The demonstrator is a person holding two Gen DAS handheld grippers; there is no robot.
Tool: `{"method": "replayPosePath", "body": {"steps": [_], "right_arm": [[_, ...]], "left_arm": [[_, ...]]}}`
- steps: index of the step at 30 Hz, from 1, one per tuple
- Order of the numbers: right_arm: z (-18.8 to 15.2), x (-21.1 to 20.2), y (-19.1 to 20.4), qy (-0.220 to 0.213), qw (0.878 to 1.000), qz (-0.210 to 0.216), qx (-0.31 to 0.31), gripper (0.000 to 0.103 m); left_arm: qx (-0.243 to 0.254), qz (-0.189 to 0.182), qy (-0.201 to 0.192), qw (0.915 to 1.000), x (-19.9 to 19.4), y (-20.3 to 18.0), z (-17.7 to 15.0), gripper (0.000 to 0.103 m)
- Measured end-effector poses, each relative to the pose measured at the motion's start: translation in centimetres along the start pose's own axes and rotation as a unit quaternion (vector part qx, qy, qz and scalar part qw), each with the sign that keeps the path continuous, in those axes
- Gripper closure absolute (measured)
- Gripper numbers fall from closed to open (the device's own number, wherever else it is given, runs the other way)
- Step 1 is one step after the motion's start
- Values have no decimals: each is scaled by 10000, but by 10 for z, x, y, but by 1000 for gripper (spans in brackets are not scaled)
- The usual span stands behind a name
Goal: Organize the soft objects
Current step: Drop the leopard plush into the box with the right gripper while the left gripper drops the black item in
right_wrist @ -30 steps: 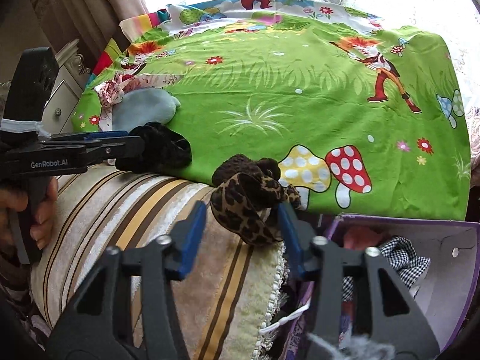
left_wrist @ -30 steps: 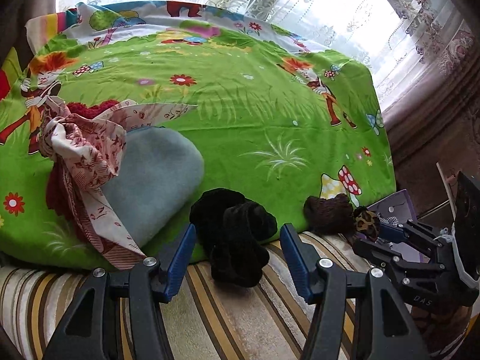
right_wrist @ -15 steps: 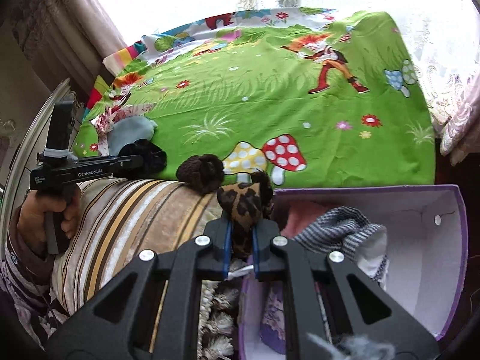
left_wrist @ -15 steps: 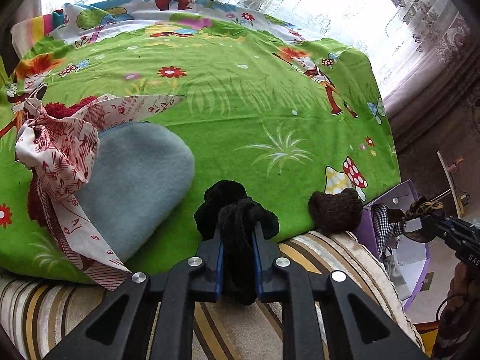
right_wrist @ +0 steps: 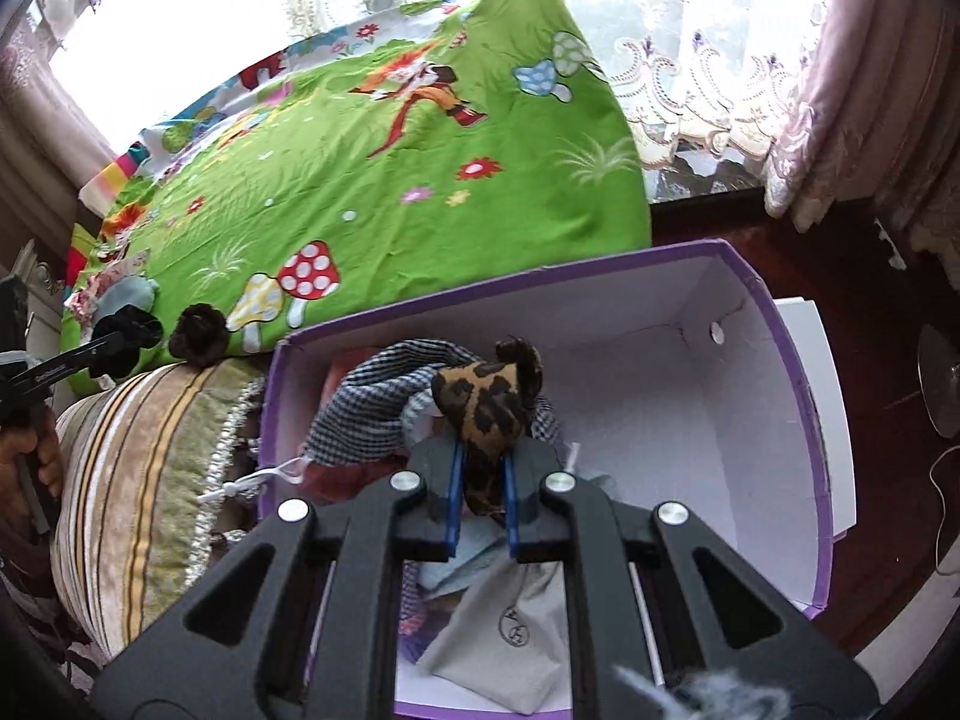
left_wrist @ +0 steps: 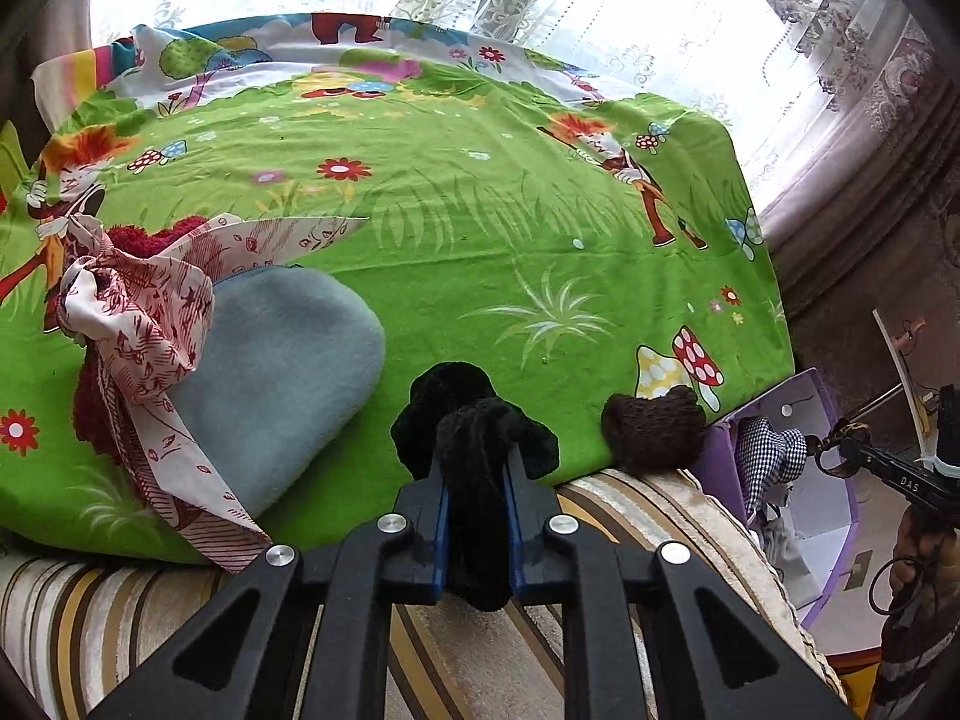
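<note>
Right wrist view: our right gripper pinched the leopard-print scrunchie over the purple box, due for release; our left gripper clamped the black scrunchie at the bed's near edge.

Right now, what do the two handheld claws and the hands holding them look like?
Both are matte black plastic frames with triangular cut-outs, silver round bolts and blue pads inside the fingers. The left claw seen from the right wrist view carries white lettering on its side; the right claw shows white "DAS" lettering in the left wrist view. The left hand is bare; no sleeve is clearly visible.
</note>
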State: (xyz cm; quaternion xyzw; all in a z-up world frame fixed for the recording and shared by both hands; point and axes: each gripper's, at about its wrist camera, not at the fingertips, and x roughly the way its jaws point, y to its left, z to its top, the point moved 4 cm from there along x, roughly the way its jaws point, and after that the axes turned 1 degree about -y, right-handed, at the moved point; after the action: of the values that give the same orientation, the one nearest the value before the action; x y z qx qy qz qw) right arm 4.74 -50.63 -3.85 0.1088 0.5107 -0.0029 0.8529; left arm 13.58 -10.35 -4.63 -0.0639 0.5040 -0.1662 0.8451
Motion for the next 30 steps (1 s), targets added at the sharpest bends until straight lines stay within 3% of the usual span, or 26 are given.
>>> {"method": "replayPosePath", "body": {"steps": [7, 15, 25, 26, 27, 28, 30], "right_arm": [[2, 20, -36, 95, 9995, -118, 272, 89], [10, 69, -44, 413, 9987, -119, 271, 89], [20, 123, -44, 871, 9957, 17, 323, 87], [19, 127, -42, 946, 9948, 107, 350, 84], [18, 130, -41, 999, 9941, 192, 368, 73], [17, 130, -40, 1016, 9938, 235, 378, 54], [17, 126, -39, 933, 9947, 169, 395, 29]], "left_arm": [[-27, 17, -28, 10000, -2, -2, 1, 88], [17, -75, -103, 9999, -12, -15, 1, 88], [442, -498, -136, 9977, -21, -70, 2, 88], [494, -557, -121, 9972, -21, -76, 1, 88], [545, -624, -107, 9965, -21, -83, 0, 88], [596, -677, -95, 9959, -22, -90, -1, 88], [711, -775, -68, 9944, -22, -104, -2, 88]]}}
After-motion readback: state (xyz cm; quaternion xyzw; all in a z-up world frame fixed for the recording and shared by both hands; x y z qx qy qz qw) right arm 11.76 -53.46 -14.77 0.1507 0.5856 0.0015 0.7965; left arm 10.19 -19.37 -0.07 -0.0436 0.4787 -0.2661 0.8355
